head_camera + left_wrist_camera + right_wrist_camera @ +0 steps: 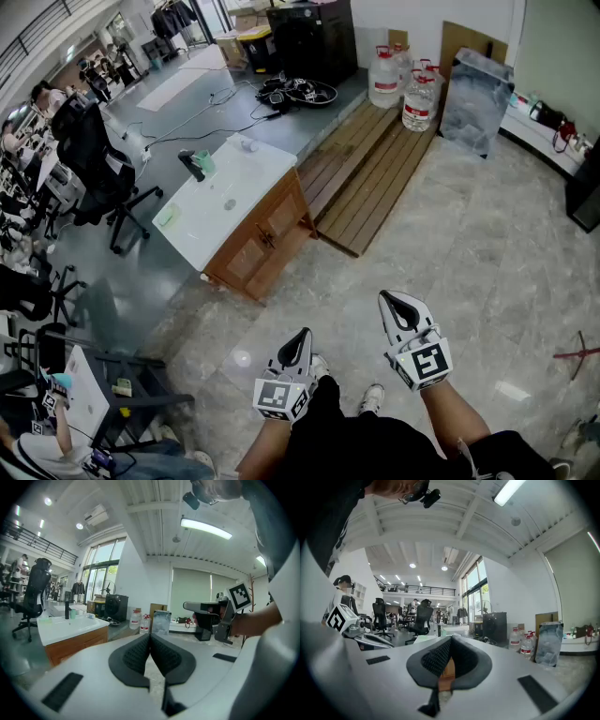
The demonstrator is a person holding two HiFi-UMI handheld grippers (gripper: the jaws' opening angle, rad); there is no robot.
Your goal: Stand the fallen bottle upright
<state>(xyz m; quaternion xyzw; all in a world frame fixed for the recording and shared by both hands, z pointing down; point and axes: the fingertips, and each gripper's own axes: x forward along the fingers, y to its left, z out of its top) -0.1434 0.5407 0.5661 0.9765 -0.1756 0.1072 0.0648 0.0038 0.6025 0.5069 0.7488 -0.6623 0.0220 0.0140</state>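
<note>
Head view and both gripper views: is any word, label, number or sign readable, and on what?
Water jugs: red labels, too small to read.
Marker cubes: black-and-white square patterns, no letters or numbers.
Nothing else readable in any view.

Looks like a big open-plan office that doubles as a test lab. There are black office chairs [94, 159] along the left, a mezzanine railing [417, 590] overhead, strip lights [206, 528], big water jugs [384, 80], and a freestanding sink cabinet [272, 234] just parked mid-floor on the tiles.
</note>
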